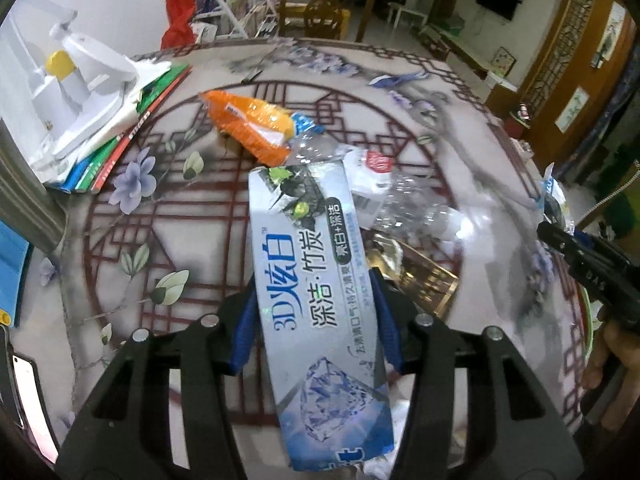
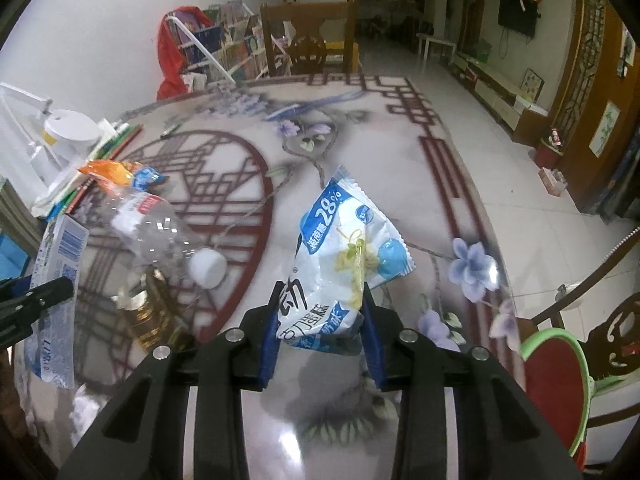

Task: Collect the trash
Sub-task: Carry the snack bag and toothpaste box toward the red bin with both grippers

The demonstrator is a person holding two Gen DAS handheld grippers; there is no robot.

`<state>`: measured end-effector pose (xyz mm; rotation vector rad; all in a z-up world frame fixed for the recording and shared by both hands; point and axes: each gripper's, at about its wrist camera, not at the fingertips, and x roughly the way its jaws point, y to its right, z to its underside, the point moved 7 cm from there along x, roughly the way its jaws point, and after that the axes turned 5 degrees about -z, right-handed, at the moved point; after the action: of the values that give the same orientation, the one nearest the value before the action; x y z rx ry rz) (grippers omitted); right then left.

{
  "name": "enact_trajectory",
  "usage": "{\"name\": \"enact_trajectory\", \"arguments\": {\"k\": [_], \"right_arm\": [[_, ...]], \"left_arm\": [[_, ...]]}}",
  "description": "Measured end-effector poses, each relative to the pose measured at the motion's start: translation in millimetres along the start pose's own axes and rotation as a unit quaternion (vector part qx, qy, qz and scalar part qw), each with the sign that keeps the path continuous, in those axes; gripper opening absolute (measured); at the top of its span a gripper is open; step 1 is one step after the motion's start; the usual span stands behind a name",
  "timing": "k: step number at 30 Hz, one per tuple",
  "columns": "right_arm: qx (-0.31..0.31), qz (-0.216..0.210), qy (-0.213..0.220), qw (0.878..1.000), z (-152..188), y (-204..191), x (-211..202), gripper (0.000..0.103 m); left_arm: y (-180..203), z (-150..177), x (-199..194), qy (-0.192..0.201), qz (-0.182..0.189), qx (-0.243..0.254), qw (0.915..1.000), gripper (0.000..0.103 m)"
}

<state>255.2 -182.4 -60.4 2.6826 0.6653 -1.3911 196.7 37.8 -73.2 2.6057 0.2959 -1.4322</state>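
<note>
My left gripper [image 1: 314, 280] is shut on a long silver-blue toothpaste box [image 1: 316, 288] and holds it above the patterned table [image 1: 160, 216]. Beyond it lie an orange snack wrapper [image 1: 252, 124] and a crushed clear plastic bottle [image 1: 384, 196]. My right gripper [image 2: 320, 292] is shut on a white and blue snack wrapper [image 2: 344, 256], held upright over the table [image 2: 360, 128]. In the right wrist view, the clear bottle [image 2: 160, 228] with a white cap, the orange wrapper [image 2: 108, 174] and the toothpaste box [image 2: 56, 280] sit at the left.
A gold wrapper [image 1: 424, 276] lies under the bottle. A white desk lamp [image 1: 76, 80] stands on a stack of books [image 1: 108, 148] at the far left. A wooden chair [image 2: 308, 40] stands behind the table, a red-cushioned chair [image 2: 560, 380] at the right edge.
</note>
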Motion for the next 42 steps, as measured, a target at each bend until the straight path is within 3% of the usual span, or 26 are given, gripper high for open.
{"name": "enact_trajectory", "arguments": {"k": [14, 24, 32, 42], "right_arm": [[0.018, 0.005, 0.049, 0.999, 35, 11, -98, 0.033], [0.036, 0.016, 0.072, 0.997, 50, 34, -136, 0.033], [0.065, 0.034, 0.084, 0.994, 63, 79, -158, 0.033], [0.113, 0.072, 0.091, 0.987, 88, 155, -185, 0.033]], "left_arm": [[58, 17, -69, 0.042, 0.045, 0.071, 0.9956, 0.049], [109, 26, -99, 0.063, 0.061, 0.118, 0.9891, 0.049], [164, 25, -108, 0.067, 0.087, 0.148, 0.9828, 0.049], [263, 28, -111, 0.065, 0.136, 0.199, 0.9685, 0.049]]}}
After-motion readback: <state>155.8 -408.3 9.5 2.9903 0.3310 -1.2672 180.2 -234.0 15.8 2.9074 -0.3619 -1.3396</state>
